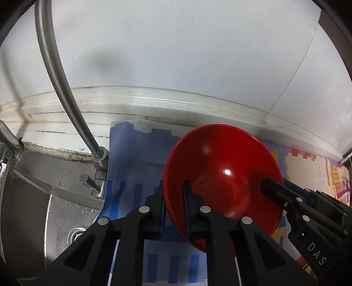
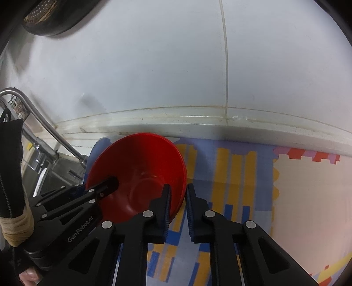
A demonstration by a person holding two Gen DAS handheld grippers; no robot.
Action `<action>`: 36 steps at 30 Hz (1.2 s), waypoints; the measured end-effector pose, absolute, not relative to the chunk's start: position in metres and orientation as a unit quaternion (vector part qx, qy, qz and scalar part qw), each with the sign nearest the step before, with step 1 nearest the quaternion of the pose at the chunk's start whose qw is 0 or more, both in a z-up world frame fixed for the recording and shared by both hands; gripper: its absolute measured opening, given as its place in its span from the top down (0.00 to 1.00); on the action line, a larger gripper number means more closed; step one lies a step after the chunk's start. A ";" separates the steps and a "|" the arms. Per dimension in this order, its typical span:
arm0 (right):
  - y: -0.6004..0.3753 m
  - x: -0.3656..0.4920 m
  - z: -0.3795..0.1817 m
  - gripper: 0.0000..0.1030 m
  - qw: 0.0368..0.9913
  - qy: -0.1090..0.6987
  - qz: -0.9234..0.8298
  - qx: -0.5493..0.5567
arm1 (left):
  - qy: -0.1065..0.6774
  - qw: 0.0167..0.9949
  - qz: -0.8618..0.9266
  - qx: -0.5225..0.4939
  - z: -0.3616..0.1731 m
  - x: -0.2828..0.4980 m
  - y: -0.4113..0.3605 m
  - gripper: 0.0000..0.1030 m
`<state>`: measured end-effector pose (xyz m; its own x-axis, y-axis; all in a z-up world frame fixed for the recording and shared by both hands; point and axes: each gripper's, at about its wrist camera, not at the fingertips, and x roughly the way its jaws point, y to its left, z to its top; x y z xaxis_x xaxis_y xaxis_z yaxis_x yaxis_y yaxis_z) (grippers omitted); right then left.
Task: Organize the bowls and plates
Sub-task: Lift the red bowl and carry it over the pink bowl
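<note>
A red bowl is held tilted above a patterned mat on the counter. My left gripper is shut on the bowl's left rim, one finger outside and one inside. My right gripper straddles the bowl's right rim, its left finger inside the bowl and its right finger outside, with a gap still between the fingers. In the right wrist view the bowl appears to be two stacked red bowls. Each gripper shows in the other's view: the right one, the left one.
A steel sink with a curved faucet lies to the left. The white tiled wall and its ledge stand just behind the bowl. The mat runs on to the right. A dark strainer hangs at the upper left.
</note>
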<state>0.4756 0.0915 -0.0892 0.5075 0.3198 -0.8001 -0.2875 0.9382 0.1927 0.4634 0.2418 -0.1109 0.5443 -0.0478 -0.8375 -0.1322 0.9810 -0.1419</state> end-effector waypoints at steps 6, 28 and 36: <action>0.088 0.473 -0.088 0.87 0.867 0.467 0.175 0.020 | 0.476 0.873 0.028 -0.099 -0.108 0.455 0.240 0.86; 0.035 0.394 -0.019 0.87 0.905 0.396 0.154 0.015 | 0.428 0.898 -0.013 -0.104 -0.034 0.377 0.185 0.86; 0.003 0.356 0.009 0.87 0.918 0.368 0.144 0.017 | 0.412 0.906 -0.026 -0.098 -0.005 0.345 0.154 0.85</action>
<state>0.3559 0.0035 0.0086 0.6877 0.2777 -0.6708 -0.2522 0.9578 0.1379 0.3454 0.1537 -0.0049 0.6597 -0.1283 -0.7405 -0.0331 0.9794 -0.1991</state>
